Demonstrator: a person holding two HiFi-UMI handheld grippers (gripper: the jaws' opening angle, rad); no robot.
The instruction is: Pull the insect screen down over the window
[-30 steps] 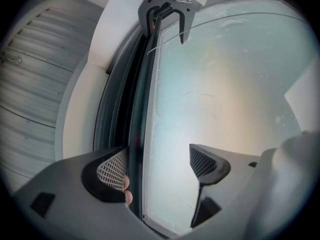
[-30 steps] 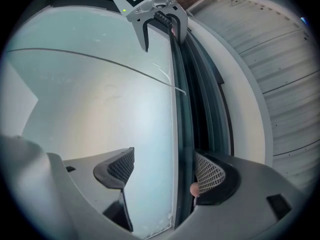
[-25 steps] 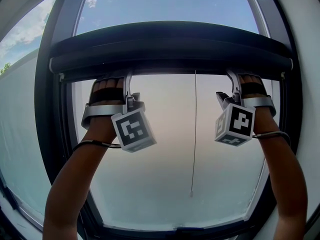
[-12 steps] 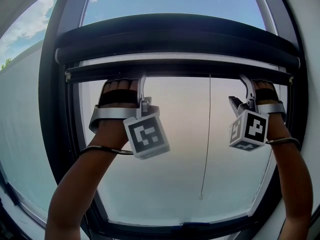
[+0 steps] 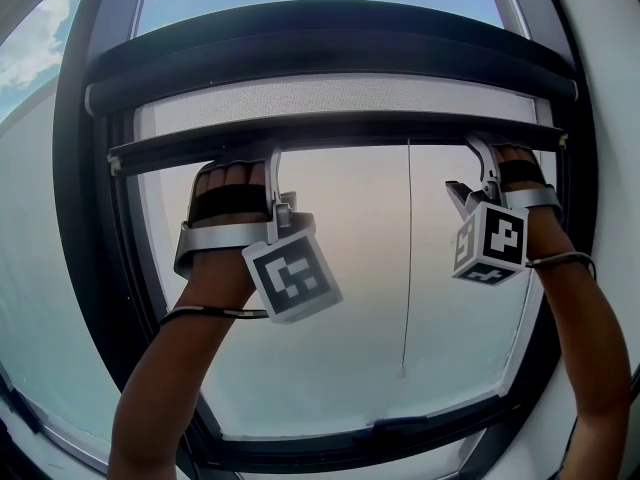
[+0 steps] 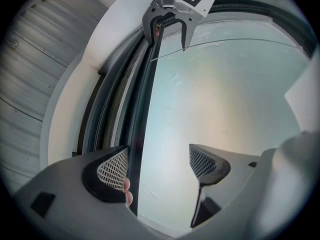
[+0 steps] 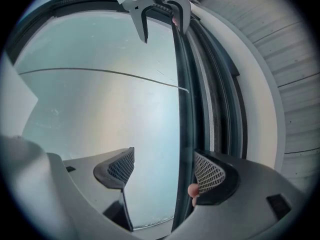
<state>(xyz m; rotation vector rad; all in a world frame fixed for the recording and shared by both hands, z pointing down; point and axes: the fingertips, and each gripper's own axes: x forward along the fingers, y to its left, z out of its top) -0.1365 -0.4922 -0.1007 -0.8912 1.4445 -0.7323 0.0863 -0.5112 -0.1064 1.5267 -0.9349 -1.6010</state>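
The insect screen's dark pull bar (image 5: 330, 131) hangs a short way below the black roller housing (image 5: 330, 53), with a strip of grey mesh (image 5: 330, 98) showing between them. My left gripper (image 5: 272, 168) reaches up to the bar's left part and my right gripper (image 5: 483, 158) to its right end. In the left gripper view the pull bar (image 6: 142, 99) runs along the inside of the left jaw of my left gripper (image 6: 159, 166), whose jaws stand wide apart. In the right gripper view the pull bar (image 7: 182, 109) lies against the right jaw of my right gripper (image 7: 165, 173), also open.
A thin pull cord (image 5: 407, 268) hangs from the bar between my hands, down over the pale window pane (image 5: 340, 348). The dark window frame (image 5: 90, 268) rings the pane, with its bottom rail (image 5: 360, 438) below. White wall (image 5: 610, 148) lies to the right.
The pull bar has come down with both grippers on it, and the strip of mesh under the housing has grown wider.
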